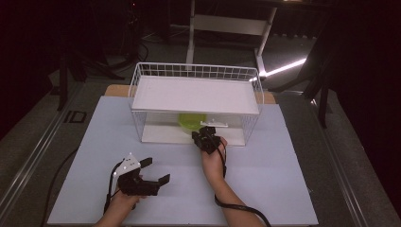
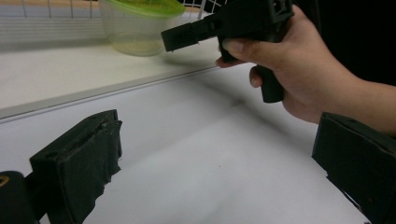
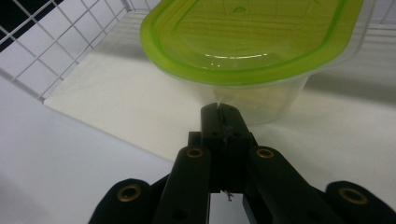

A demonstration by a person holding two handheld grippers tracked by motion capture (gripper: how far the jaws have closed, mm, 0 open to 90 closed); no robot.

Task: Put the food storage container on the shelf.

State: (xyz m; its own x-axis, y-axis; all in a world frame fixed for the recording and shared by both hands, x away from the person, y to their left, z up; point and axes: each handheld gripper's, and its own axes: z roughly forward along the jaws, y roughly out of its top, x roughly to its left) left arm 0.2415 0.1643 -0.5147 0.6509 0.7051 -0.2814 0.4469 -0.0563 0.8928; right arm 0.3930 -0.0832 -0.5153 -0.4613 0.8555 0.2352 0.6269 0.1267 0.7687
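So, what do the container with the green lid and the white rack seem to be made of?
Container: probably clear plastic, since the shelf shows through its wall. Green lid: glossy translucent plastic with bright reflections. Rack: thin wire grid, likely white-coated metal, with matte white shelf boards.

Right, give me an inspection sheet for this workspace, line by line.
Surface: pale table top, bare around the rack.
Job's things: white wire rack with a solid shelf on top; a clear tub with a green lid stands on the rack's lower floor.
Clutter: nothing seen.
Tools: left tool rests low on the table near the front edge, jaws wide apart, empty. Right tool is at the rack's open front, jaws closed together, tips right at the tub's wall below the lid rim; whether they touch it can't be told.
Cables: one trails from each tool toward the table's front edge.
Surroundings: dark room, a white frame behind the rack, a bright strip on the floor.
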